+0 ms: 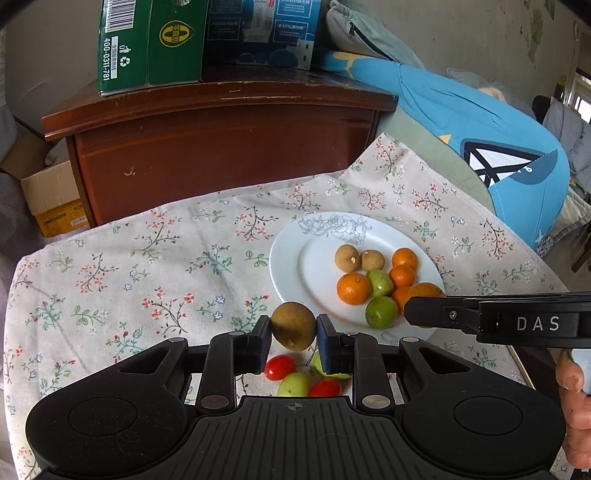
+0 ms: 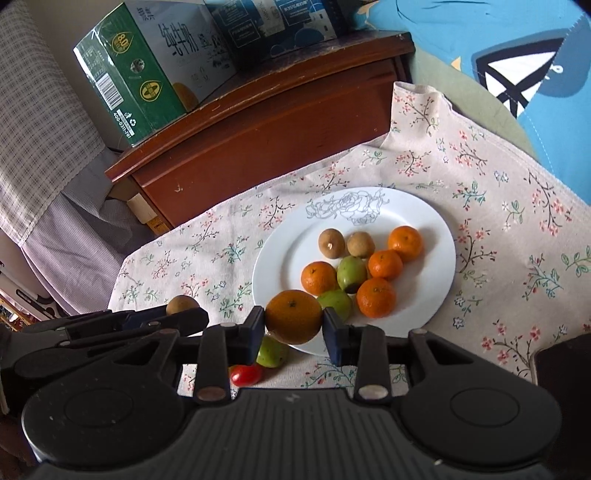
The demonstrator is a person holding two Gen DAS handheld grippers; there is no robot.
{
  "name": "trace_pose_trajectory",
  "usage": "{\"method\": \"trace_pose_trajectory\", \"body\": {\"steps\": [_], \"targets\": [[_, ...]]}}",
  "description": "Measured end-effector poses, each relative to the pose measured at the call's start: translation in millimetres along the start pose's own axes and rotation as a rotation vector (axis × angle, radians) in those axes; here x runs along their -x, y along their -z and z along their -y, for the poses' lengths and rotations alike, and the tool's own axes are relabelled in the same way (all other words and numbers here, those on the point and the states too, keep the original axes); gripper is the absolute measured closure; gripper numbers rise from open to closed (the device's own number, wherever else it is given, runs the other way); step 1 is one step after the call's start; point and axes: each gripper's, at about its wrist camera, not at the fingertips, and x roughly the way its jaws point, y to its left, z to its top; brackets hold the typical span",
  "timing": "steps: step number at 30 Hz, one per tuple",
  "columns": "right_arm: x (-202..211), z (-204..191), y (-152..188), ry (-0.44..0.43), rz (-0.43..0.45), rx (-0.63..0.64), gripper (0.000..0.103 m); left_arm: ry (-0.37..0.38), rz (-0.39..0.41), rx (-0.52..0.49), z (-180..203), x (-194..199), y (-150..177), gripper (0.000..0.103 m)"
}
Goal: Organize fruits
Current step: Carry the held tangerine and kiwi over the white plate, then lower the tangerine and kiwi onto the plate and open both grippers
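My left gripper [image 1: 294, 334] is shut on a brown longan [image 1: 293, 325], held above the floral cloth just left of the white plate [image 1: 295, 258]. My right gripper [image 2: 293, 325] is shut on a tangerine [image 2: 293, 316] over the plate's near rim [image 2: 273, 243]. The plate carries two longans [image 2: 331, 242], several tangerines [image 2: 385, 264] and green fruits [image 2: 351, 273]. Under the left gripper lie cherry tomatoes [image 1: 280, 366] and green fruits [image 1: 294, 384] on the cloth. The right gripper's arm [image 1: 498, 319] crosses the plate's right side in the left wrist view.
A brown wooden cabinet [image 1: 221, 147] stands behind the cloth-covered table, with a green carton [image 1: 147, 44] and a blue carton [image 1: 258, 29] on top. A blue cushion [image 1: 480, 122] lies at the right. A cardboard box [image 1: 51, 199] sits at the left. A hand [image 1: 576, 406] shows at the right edge.
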Motion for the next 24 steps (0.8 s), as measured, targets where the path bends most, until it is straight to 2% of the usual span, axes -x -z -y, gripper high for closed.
{"method": "trace_pose_trajectory", "body": {"steps": [9,24], "targets": [[-0.9,7.2,-18.6,0.013,0.056,0.013,0.069,0.035,0.020,0.018,3.4,-7.5,-11.6,0.079],[-29.2,29.8,-44.1,0.055,0.082,0.001,0.069,0.061,0.009,0.034,7.2,-34.7,-18.6,0.079]]}}
